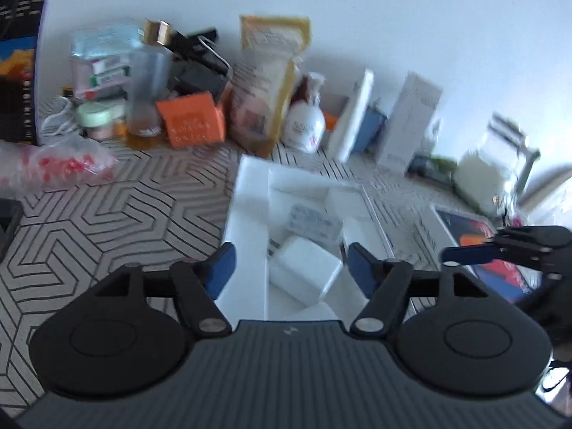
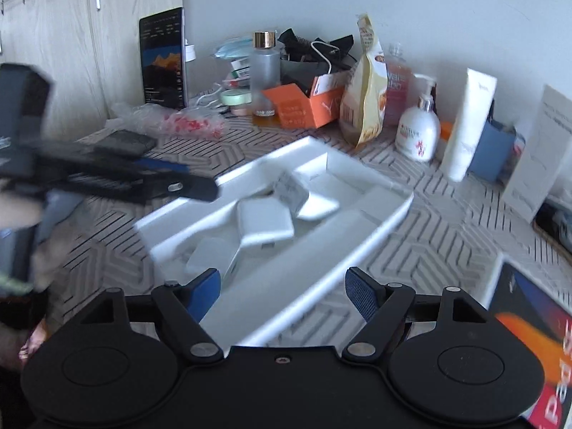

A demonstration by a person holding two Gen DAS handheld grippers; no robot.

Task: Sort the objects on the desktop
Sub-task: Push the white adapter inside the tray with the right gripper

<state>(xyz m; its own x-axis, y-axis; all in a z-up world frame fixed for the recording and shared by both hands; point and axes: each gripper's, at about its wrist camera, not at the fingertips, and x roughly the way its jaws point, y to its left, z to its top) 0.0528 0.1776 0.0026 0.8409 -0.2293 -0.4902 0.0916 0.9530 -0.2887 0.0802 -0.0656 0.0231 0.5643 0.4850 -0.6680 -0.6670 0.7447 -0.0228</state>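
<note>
A white compartment tray (image 1: 248, 214) (image 2: 371, 228) lies on the patterned tabletop. Inside it are white charger blocks (image 1: 304, 268) (image 2: 264, 221) and a small grey-printed packet (image 1: 312, 220) (image 2: 291, 189). My left gripper (image 1: 289, 268) is open and empty, hovering over the tray's near end. It also shows in the right wrist view (image 2: 193, 187), blurred, at the tray's left edge. My right gripper (image 2: 282, 291) is open and empty over the tray's near rim. It shows in the left wrist view (image 1: 475, 254) at the right.
Clutter lines the back wall: an orange box (image 1: 193, 121) (image 2: 304, 103), a glass bottle (image 2: 264, 71), a yellow bag (image 1: 264, 85) (image 2: 364, 85), a white pump bottle (image 1: 304, 125) (image 2: 418, 128) and white boxes (image 1: 407, 121). A tablet box (image 2: 529, 329) lies right. A plastic bag (image 1: 53, 164) lies left.
</note>
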